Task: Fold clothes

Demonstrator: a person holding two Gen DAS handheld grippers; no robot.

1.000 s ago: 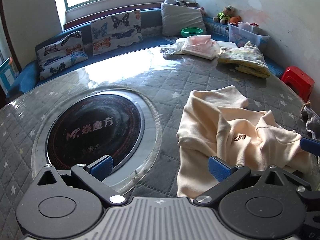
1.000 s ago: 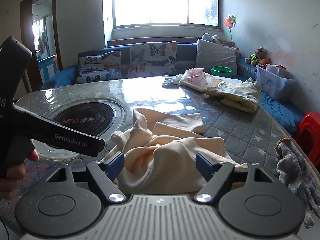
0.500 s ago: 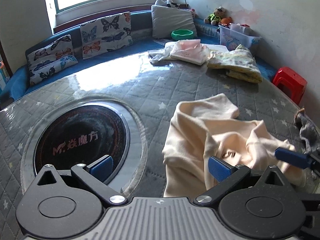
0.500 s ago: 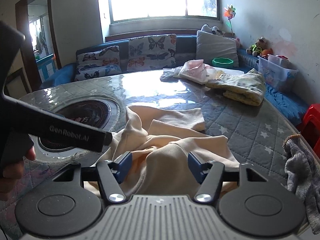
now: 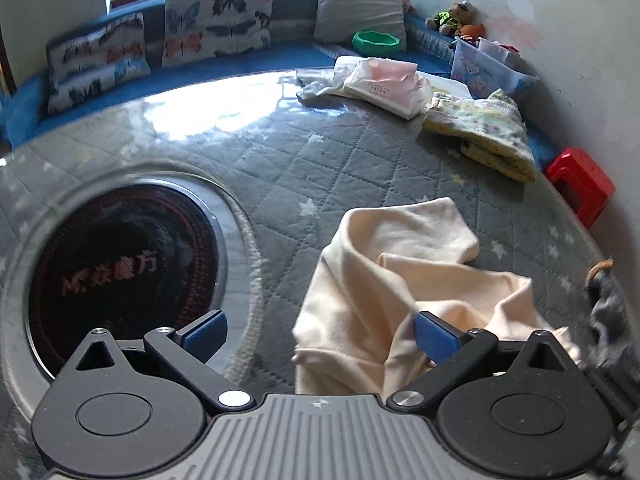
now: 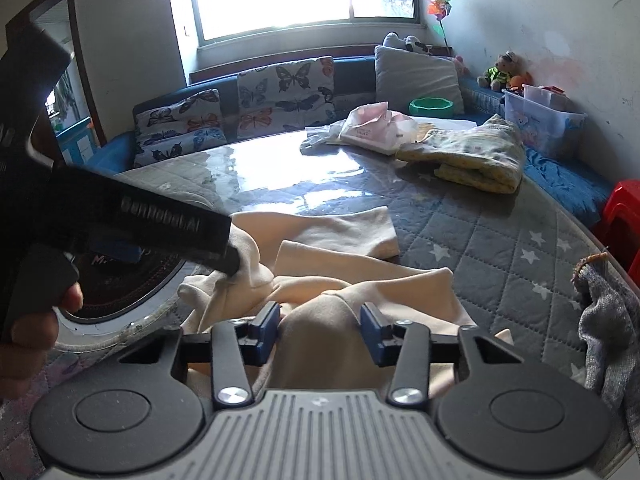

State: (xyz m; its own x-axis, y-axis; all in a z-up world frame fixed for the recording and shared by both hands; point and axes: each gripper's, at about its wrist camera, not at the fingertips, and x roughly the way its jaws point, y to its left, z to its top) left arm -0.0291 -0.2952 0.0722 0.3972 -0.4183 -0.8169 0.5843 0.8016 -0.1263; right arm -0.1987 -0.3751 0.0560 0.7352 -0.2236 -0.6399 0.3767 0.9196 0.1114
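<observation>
Quilted grey table (image 5: 360,168) is lying under both claws; right claw (image 6: 319,330) is closing around a cream garment (image 6: 340,320) fold, left claw (image 5: 320,334) is spread; beyond, a green bowl (image 5: 376,40) is sitting on the sofa (image 5: 240,64).

Crumpled garment (image 5: 404,280) on table (image 5: 320,168), right of round inset (image 5: 120,272); folded clothes (image 5: 480,132) behind.

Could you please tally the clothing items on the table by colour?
Cream: 1, the crumpled garment between both grippers
Pink and white: 1, the folded garment
Yellow patterned: 1, the folded garment
Grey: 1, the knit piece at the table edge
Total: 4
</observation>
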